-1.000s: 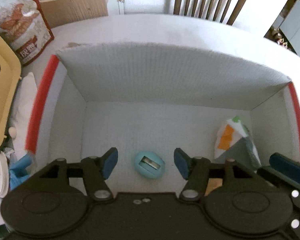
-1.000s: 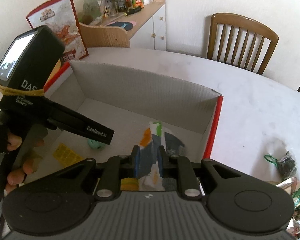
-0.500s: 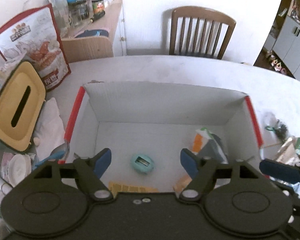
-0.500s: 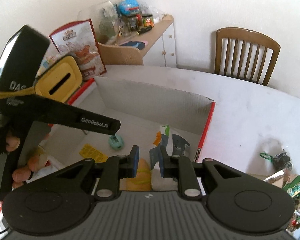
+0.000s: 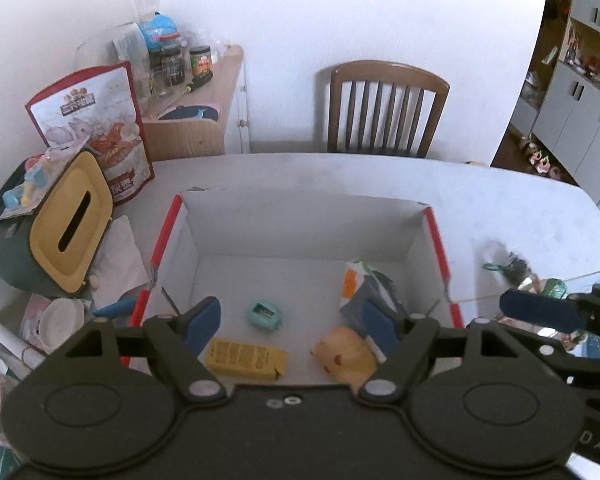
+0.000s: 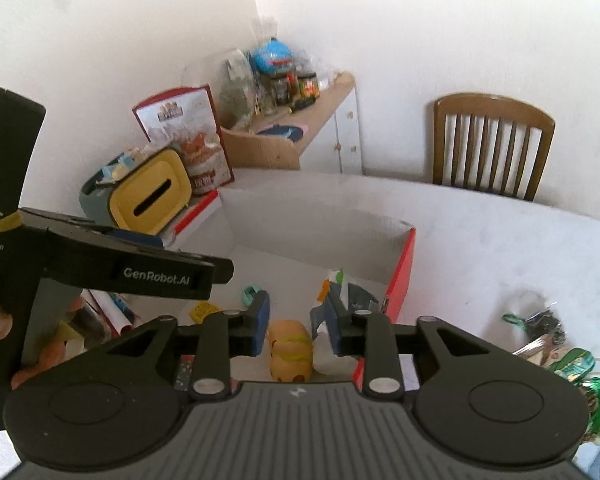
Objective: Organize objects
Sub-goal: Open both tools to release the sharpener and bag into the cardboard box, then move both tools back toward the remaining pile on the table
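Four things lie in the white box (image 5: 300, 224) on the tabletop (image 5: 520, 216): teal sharpener (image 5: 265, 315), yellow packet (image 5: 245, 358), toy burger (image 5: 346, 352), patterned cloth (image 5: 366, 286). Left hand-held gripper (image 5: 296, 322) and right hand-held gripper (image 6: 298, 320) hang above, both empty, jaws opening.

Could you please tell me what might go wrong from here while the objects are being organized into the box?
The two tongs, left and right, work close together above the box and could collide. The keys lie among clutter near the table's edge, so a sweep might knock them off.
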`<act>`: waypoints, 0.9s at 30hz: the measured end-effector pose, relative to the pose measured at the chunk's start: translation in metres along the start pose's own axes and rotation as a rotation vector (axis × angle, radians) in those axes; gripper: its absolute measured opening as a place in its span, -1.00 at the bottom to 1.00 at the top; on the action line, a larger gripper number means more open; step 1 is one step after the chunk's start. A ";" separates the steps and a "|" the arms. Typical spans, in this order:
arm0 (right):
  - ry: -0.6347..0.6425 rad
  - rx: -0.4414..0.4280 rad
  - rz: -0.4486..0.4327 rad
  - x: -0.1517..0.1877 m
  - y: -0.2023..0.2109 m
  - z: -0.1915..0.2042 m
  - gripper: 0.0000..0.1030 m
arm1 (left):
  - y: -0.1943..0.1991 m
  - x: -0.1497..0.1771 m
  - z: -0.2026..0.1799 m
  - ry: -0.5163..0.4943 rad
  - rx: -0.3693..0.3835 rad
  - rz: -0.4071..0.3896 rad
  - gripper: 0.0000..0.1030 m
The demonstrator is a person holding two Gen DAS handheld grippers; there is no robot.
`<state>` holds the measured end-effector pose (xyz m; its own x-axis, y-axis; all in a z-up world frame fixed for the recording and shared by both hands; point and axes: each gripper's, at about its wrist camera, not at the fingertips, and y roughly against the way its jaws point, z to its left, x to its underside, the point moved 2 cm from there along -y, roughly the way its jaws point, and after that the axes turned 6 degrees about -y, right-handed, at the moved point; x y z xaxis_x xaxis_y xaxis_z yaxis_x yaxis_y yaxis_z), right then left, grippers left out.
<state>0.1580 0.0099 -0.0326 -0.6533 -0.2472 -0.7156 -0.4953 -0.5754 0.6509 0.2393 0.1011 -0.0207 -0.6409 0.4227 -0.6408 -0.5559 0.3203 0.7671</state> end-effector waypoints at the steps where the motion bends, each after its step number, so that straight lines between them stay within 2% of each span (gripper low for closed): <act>1: -0.001 -0.001 -0.011 0.000 0.005 0.000 -0.25 | 0.005 0.001 -0.002 0.001 -0.001 -0.008 0.53; 3: 0.002 -0.012 -0.032 0.002 0.015 -0.001 -0.01 | 0.013 0.003 -0.007 0.000 0.004 -0.020 0.56; 7: 0.009 -0.038 -0.054 0.007 0.034 -0.003 0.04 | 0.028 0.007 -0.018 -0.008 0.001 -0.047 0.63; 10: 0.007 -0.058 -0.060 0.012 0.046 -0.007 0.24 | 0.037 0.011 -0.026 -0.003 0.006 -0.065 0.69; 12: 0.001 -0.065 -0.068 0.014 0.055 -0.011 0.29 | 0.042 0.015 -0.030 0.002 0.012 -0.080 0.74; 16: -0.023 -0.072 -0.083 0.021 0.069 -0.025 0.59 | 0.053 0.020 -0.041 0.004 0.015 -0.127 0.99; 27: -0.015 -0.042 -0.136 0.042 0.104 -0.069 0.91 | 0.054 0.033 -0.078 0.001 0.033 -0.142 0.99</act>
<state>0.1182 -0.1141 -0.0120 -0.5905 -0.1537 -0.7923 -0.5556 -0.6346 0.5372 0.1465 0.0668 -0.0027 -0.5572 0.3702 -0.7433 -0.6234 0.4050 0.6689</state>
